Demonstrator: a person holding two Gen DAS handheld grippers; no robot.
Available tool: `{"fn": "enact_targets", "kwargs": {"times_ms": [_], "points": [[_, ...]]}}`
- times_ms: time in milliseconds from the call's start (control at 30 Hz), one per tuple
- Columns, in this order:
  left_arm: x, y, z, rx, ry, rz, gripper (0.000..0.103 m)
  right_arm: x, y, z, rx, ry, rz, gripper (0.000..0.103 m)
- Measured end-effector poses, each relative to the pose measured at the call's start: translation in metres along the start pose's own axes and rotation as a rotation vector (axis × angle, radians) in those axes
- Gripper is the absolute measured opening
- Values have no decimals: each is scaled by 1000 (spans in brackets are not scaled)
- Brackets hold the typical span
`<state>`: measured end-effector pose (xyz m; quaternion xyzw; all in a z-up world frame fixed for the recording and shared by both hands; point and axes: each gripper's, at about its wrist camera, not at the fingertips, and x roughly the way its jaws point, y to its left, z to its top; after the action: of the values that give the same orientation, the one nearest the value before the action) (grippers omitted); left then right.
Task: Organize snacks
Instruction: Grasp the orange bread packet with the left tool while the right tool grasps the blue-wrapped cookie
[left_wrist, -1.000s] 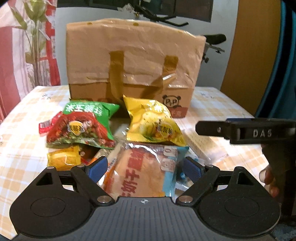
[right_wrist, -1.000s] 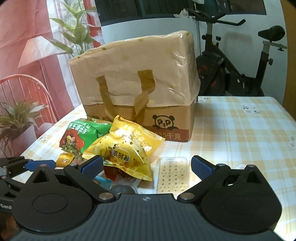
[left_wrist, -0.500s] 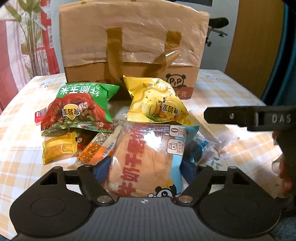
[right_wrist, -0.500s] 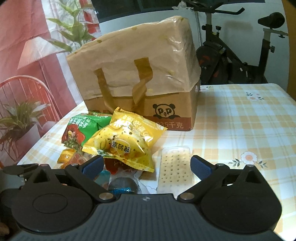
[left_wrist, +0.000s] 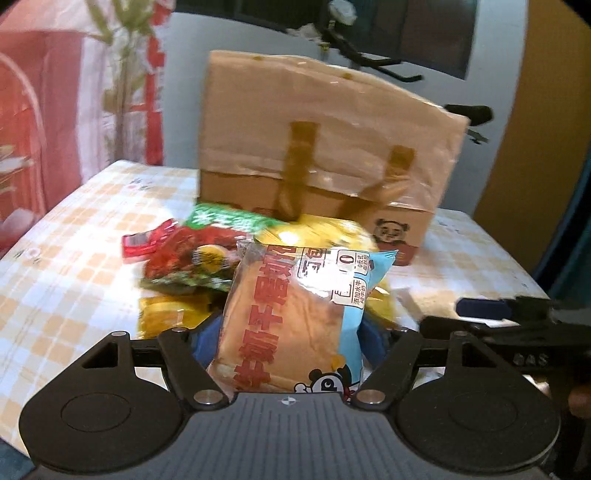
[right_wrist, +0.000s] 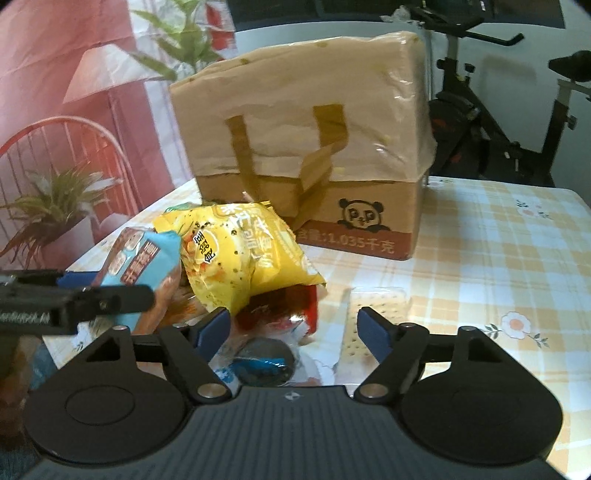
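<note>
One bread pack (left_wrist: 291, 317) was clamped in the left gripper (left_wrist: 286, 339); right gripper (right_wrist: 293, 328) was closing, empty; most snacks (right_wrist: 236, 254) remained mid-worktop (right_wrist: 498, 258).

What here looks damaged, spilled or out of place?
The snacks lie in a loose, overlapping heap in front of the box; the yellow bag leans on the others. The box's paper cover is wrinkled and its handles sag. Nothing looks spilled or torn. The left gripper holds the bread pack tilted above the heap.

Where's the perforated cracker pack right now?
Right wrist view: the cracker pack lies flat on the checked tablecloth, right of the yellow chip bag, before the panda box.
</note>
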<state>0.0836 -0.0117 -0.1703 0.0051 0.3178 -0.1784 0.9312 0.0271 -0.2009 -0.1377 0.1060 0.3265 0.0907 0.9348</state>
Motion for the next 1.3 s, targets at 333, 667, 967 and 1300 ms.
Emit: {"fn": "enact_targets", "kwargs": {"times_ms": [333,667,967,1300], "points": [[-12,18,8,-72,-54,137,77,14,12,-5,-64,56,44,68],[-8,17,6,-52,-43,119,77,43,47,-13,-284,128,-8,73],[-3,20,2,-56,-17,119,77,45,35,-23,-219,112,-7,77],[-2,21,3,-59,-9,124,77,44,27,-25,-176,115,14,76]]}}
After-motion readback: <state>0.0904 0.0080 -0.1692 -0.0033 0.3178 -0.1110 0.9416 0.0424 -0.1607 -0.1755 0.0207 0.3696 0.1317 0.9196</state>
